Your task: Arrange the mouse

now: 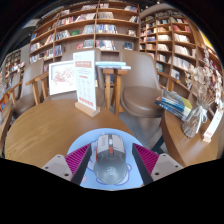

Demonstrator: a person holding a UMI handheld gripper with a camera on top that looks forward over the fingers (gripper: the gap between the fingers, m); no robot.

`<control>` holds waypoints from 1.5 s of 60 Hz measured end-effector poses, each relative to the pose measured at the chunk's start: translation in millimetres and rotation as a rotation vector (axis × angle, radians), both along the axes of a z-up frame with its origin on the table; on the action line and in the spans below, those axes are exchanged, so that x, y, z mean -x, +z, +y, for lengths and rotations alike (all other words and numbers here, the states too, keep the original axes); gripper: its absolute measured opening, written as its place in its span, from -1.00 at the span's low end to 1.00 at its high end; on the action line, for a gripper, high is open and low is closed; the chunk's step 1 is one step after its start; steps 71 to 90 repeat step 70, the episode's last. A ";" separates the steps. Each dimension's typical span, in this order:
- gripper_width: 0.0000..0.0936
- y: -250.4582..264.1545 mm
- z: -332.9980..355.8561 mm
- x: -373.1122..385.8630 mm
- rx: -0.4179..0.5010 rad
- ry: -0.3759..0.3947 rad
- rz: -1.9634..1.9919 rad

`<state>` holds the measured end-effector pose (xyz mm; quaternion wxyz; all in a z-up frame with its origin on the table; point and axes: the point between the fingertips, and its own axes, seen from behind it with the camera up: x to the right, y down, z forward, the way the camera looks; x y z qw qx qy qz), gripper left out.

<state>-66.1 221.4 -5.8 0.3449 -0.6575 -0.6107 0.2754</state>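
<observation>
You have the small grey and white computer mouse (108, 158) between the pink-padded fingers of your hand-held gripper (109, 163), which look clamped on its sides. This seems the carrying step; next, pick a spot on the round wooden counter (45, 125) and lower it squarely.

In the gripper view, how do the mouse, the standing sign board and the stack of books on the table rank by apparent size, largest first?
1. Mouse, between the tongs; its nearness to the camera inflates it.
2. Standing sign board.
3. Stack of books.
The last two look close in size, so their order is unsure.
</observation>
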 end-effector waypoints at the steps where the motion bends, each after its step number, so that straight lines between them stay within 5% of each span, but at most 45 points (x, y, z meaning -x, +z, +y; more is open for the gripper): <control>1: 0.75 4.0 0.6 -1.6 -0.002 -0.002 0.006; 27: 0.82 134.7 -80.8 -170.1 -0.042 0.000 0.133; 48: 0.82 156.6 -135.0 -310.8 -0.047 0.041 0.172; 90: 0.82 175.6 -142.4 -344.5 -0.058 0.039 0.215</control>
